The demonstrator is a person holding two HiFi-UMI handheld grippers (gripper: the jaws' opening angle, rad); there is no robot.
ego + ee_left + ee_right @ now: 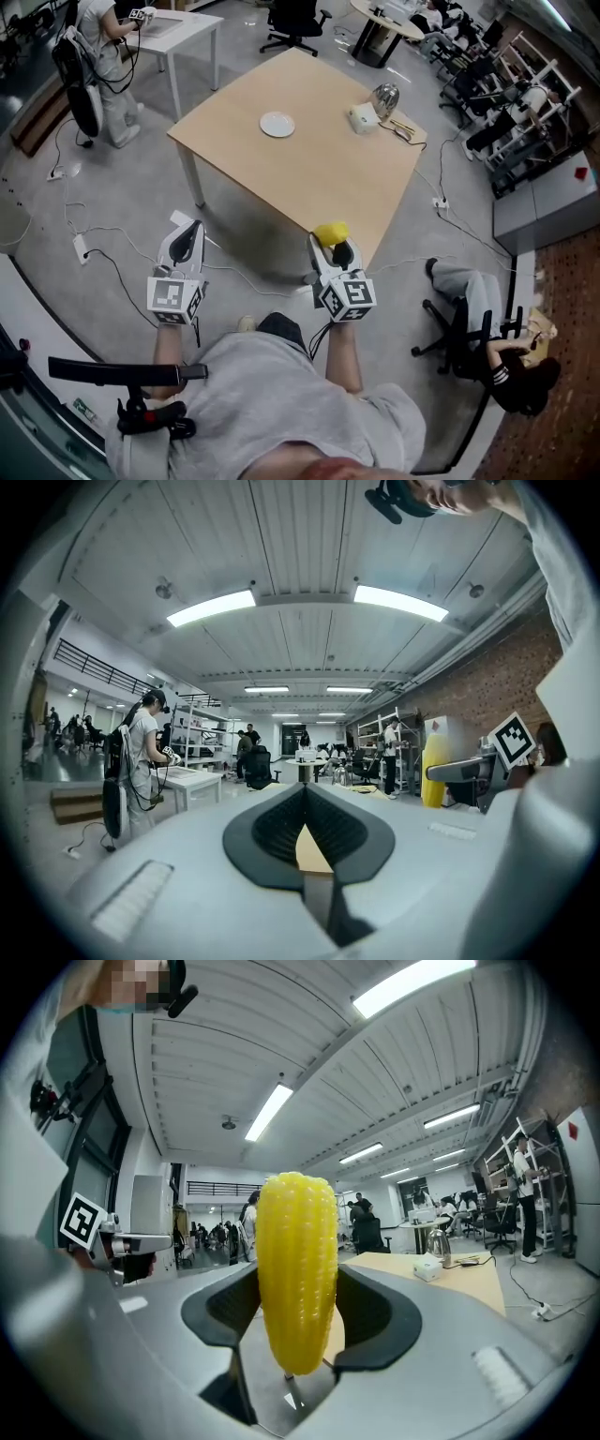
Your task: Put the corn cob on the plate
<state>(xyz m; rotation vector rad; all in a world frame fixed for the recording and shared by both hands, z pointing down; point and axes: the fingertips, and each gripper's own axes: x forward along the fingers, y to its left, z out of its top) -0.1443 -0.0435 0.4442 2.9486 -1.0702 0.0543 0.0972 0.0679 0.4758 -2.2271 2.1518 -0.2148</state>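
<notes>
Clenching the upright corn cob [297,1274], right tongs [297,1321]; left tongs [305,808] pressed together, empty.

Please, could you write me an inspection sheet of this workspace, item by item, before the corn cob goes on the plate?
Surface: wooden table, pale top.
Job's things: white plate on the table's far part, nothing on it; corn cob upright in the right gripper, not yet at the plate.
Clutter: white box and metal kettle near the table's far right corner.
Grippers: right gripper fingers closed on the cob; left gripper fingers together, nothing between them.
Cables: loose floor cables and a power strip left of the table.
Surroundings: standing person at another table; seated person; office chair.
</notes>
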